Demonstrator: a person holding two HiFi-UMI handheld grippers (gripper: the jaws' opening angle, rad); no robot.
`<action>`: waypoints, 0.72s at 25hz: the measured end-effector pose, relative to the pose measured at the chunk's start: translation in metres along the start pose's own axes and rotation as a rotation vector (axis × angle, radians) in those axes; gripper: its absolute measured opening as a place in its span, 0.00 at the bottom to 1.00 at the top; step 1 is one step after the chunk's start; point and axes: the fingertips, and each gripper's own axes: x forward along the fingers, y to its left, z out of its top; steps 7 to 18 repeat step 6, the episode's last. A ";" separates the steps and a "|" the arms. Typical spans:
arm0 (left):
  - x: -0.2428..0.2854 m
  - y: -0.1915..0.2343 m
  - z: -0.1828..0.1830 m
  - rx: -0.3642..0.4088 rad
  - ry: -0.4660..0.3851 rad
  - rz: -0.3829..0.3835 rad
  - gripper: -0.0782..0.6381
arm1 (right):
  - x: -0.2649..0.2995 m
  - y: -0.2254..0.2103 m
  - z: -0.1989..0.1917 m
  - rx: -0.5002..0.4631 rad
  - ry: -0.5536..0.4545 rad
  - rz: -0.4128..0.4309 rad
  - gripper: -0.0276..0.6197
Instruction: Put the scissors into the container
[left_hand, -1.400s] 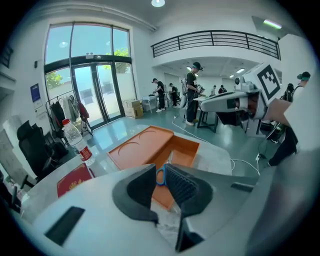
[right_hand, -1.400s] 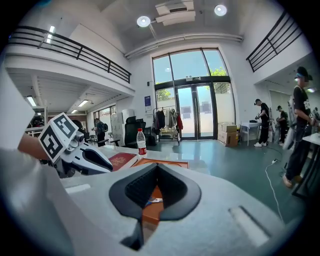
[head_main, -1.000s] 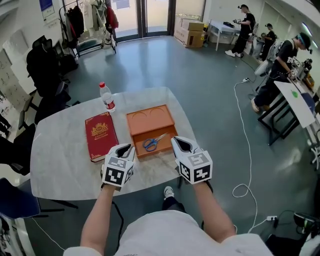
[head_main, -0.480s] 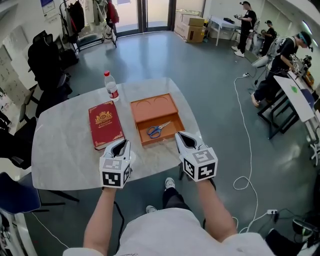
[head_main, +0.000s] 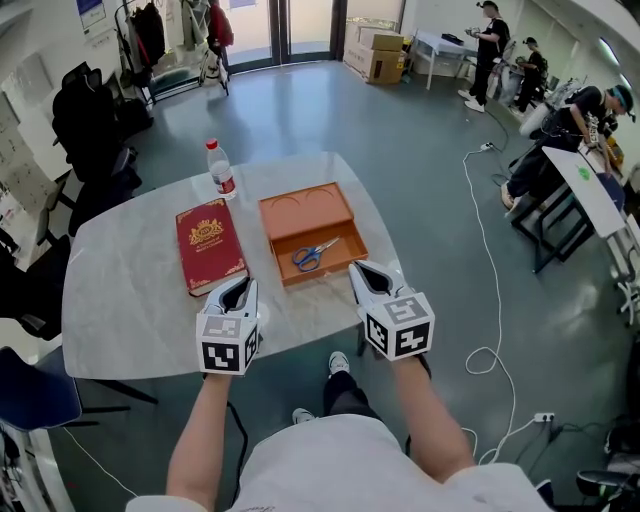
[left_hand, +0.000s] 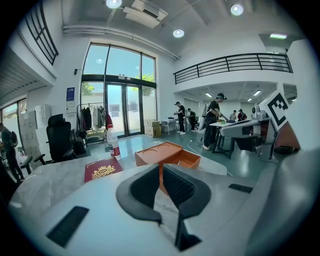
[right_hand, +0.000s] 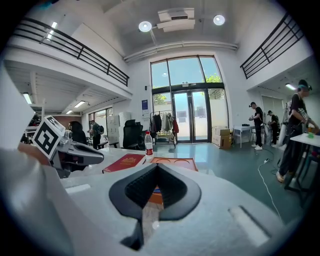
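Note:
Blue-handled scissors (head_main: 315, 253) lie in the near half of the orange container (head_main: 292, 213) at the middle of the marble table. My left gripper (head_main: 240, 286) hovers near the table's front edge, left of the container, shut with nothing in it. On the container's near right, my right gripper (head_main: 362, 271) is also shut and empty. In the left gripper view the container (left_hand: 172, 152) shows just beyond the closed jaws. The right gripper view shows the container (right_hand: 175, 161) past its closed jaws, with a bit of blue inside.
A red book (head_main: 208, 246) lies left of the container, and a water bottle (head_main: 217, 170) stands behind the book. The pale table (head_main: 130, 310) ends just in front of me. Black chairs (head_main: 85, 120) stand to the left. People work at desks (head_main: 590, 190) on the right.
Both grippers have drawn back a little from the container toward the table's front edge. The scissors stay in the container.

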 end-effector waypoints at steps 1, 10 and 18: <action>0.000 -0.001 0.000 0.002 0.002 -0.002 0.15 | 0.000 0.000 0.000 0.001 0.000 -0.001 0.05; -0.001 -0.006 -0.002 0.006 0.015 -0.008 0.15 | -0.004 0.000 0.000 0.005 0.002 0.000 0.05; -0.001 -0.006 -0.002 0.006 0.015 -0.008 0.15 | -0.004 0.000 0.000 0.005 0.002 0.000 0.05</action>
